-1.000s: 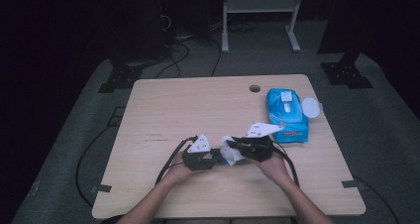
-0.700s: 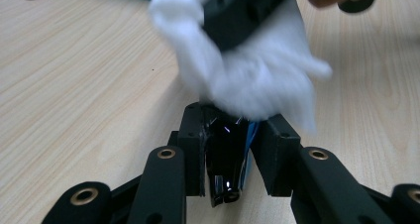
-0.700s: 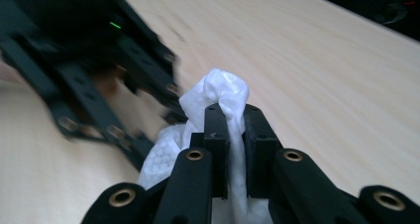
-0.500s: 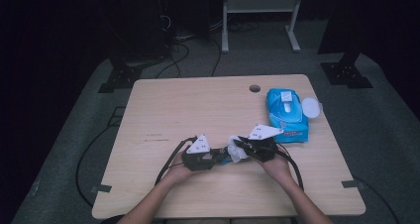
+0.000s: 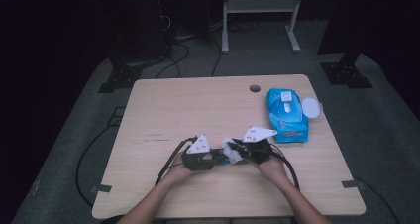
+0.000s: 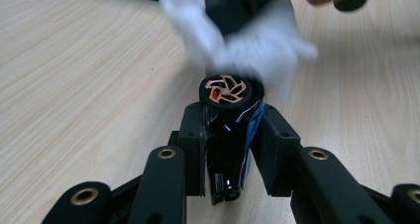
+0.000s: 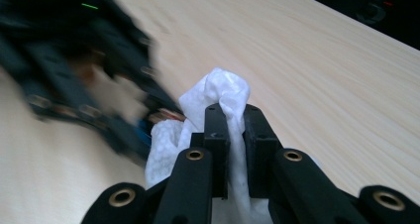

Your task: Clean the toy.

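We see the left gripper point(image 6: 230, 149) squeezing a toy car point(image 6: 229, 135) | right gripper point(image 7: 230, 149) pinching a white wipe point(image 7: 218, 100) | wipe pack point(image 5: 286, 115) at 2 o'clock on the table point(image 5: 198, 105)

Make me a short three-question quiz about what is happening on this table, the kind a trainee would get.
1. True or false: the left gripper is shut on a small toy car with a copper-spoked wheel.
2. What does the right gripper hold between its fingers?
A. a sponge
B. a white wipe
C. a brush
3. What lies on the table at its right edge, past the two hands?

Key
1. True; its black fingers press on both sides of the car.
2. B; the wipe is pinched and meets the car's wheel end.
3. A blue pack of wipes, its round white lid flipped open.
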A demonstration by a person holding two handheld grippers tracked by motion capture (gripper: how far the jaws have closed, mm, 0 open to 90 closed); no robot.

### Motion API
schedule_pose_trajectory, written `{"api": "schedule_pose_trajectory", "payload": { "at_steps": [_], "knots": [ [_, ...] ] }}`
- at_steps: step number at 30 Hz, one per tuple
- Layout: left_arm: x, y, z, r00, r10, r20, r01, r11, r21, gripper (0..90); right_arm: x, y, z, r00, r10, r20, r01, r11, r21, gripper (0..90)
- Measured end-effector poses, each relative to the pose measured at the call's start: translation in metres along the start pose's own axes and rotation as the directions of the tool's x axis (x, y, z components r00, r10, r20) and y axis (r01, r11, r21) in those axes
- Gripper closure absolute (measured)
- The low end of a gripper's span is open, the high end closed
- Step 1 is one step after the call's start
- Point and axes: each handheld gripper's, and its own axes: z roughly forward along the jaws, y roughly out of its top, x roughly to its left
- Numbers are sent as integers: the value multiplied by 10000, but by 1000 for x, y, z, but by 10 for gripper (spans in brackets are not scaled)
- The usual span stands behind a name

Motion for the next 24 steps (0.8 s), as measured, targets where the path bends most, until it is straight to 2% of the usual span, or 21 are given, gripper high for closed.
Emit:
{"api": "schedule_pose_trajectory", "payload": {
  "at_steps": [4,6,7,9,11,12,13,14,15,19,22,23,24],
  "knots": [
    [1,0,-1,10000,50,-66,-50,10000,41,677,-23,-10,-17,9954,460,838,-471,9988,107,824],
    [2,0,-1,10000,-28,-47,28,10000,21,677,-29,-13,-20,9916,497,1196,-523,9985,188,824],
    [2,0,-1,10000,-36,-45,36,10000,18,677,-32,-14,-21,9911,637,1166,-653,9978,101,825],
    [2,0,0,10000,-92,-39,92,10000,8,677,-29,-13,-19,9916,625,1129,-638,9979,82,825],
    [2,0,0,9999,-150,-18,150,9999,-40,675,-23,-11,-15,9941,707,819,-709,9975,-8,826],
    [2,0,0,9999,-147,-10,147,9999,-39,675,-19,-8,-12,9957,673,633,-671,9977,-49,825],
    [2,0,0,9999,-152,-5,152,9999,-30,674,-10,-4,-4,9973,734,62,-733,9972,-144,825],
    [2,0,0,9999,-152,-5,152,9999,-30,675,-10,-4,-4,9973,734,62,-733,9972,-144,825],
    [2,0,0,9999,-147,-18,147,9999,-21,675,0,-2,4,9975,566,-427,-578,9980,-256,824],
    [2,0,0,9997,-245,1,245,9997,19,676,5,2,6,9989,244,-398,-251,9995,-170,824],
    [3,0,0,9998,-219,2,219,9998,41,678,-7,-3,-2,9995,292,101,-293,9996,19,825],
    [3,0,0,9998,-211,3,211,9998,39,678,-16,-7,-9,9978,519,421,-520,9986,16,824],
    [3,0,0,9998,-196,1,196,9998,42,678,-16,-7,-9,9978,519,421,-520,9986,16,824]
  ]
}}
